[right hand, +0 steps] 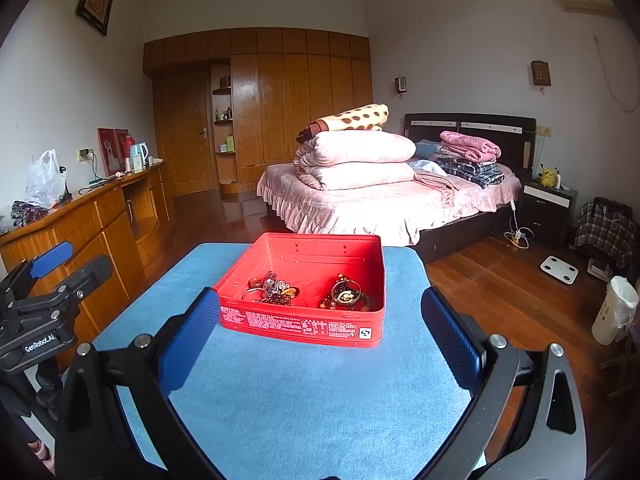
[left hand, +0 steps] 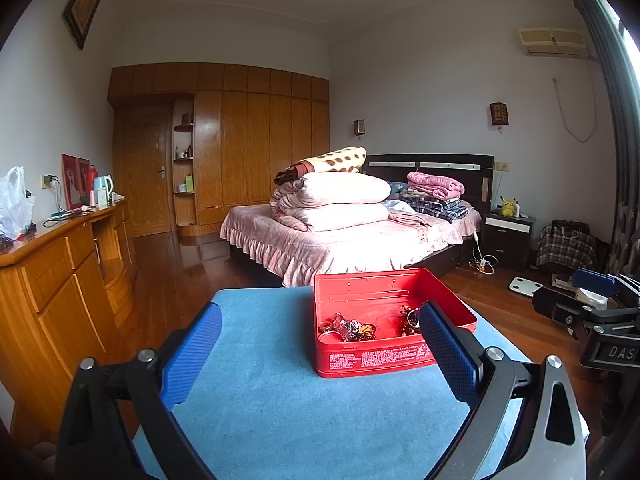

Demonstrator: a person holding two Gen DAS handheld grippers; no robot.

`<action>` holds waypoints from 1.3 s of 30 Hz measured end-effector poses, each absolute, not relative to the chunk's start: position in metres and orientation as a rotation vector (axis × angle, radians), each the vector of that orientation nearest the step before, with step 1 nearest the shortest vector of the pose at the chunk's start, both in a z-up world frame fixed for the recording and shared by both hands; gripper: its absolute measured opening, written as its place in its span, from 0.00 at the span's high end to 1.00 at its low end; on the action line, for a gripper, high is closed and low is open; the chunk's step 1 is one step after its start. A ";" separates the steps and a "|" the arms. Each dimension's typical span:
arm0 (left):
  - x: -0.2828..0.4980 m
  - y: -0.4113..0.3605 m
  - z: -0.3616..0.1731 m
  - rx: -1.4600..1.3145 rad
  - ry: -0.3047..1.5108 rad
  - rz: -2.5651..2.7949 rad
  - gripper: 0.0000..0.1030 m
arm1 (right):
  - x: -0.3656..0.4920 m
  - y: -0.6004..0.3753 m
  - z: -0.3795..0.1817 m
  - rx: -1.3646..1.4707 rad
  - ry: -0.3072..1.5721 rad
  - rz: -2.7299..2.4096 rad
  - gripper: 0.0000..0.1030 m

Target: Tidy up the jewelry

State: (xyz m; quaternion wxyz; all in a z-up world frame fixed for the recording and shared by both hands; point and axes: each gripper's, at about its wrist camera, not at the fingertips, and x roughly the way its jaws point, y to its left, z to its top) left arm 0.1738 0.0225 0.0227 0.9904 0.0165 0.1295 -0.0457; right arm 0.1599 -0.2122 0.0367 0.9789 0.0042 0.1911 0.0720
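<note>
A red tin box (left hand: 374, 362) (right hand: 300, 326) sits open on a blue-covered table (left hand: 260, 408) (right hand: 288, 400). Inside lie two heaps of jewelry: beads and rings at the left (left hand: 348, 328) (right hand: 274, 290), a bead bracelet pile at the right (left hand: 408, 320) (right hand: 346, 296). My left gripper (left hand: 320, 344) hovers open, near side of the box, its right finger overlapping the box's right corner. My right gripper (right hand: 316, 332) is open too, with the box seen between its fingers. Each gripper shows at the edge of the other's view: the right gripper (left hand: 592, 304), the left gripper (right hand: 48, 280).
A wooden sideboard (left hand: 60, 264) with a plastic bag and kettle runs along the left wall. A bed (right hand: 380, 196) with folded quilts stands behind the table. A bathroom scale (right hand: 559, 270) and a white bin (right hand: 614, 312) rest on the wood floor at the right.
</note>
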 end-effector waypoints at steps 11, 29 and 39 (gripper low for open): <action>0.173 0.022 0.021 0.028 0.263 -0.088 0.06 | 0.158 -0.212 0.036 0.004 0.378 0.150 0.05; 0.169 0.020 0.026 0.028 0.246 -0.081 0.06 | 0.154 -0.215 0.041 0.004 0.358 0.149 0.05; 0.169 0.020 0.026 0.028 0.247 -0.081 0.06 | 0.154 -0.216 0.043 -0.005 0.347 0.141 0.05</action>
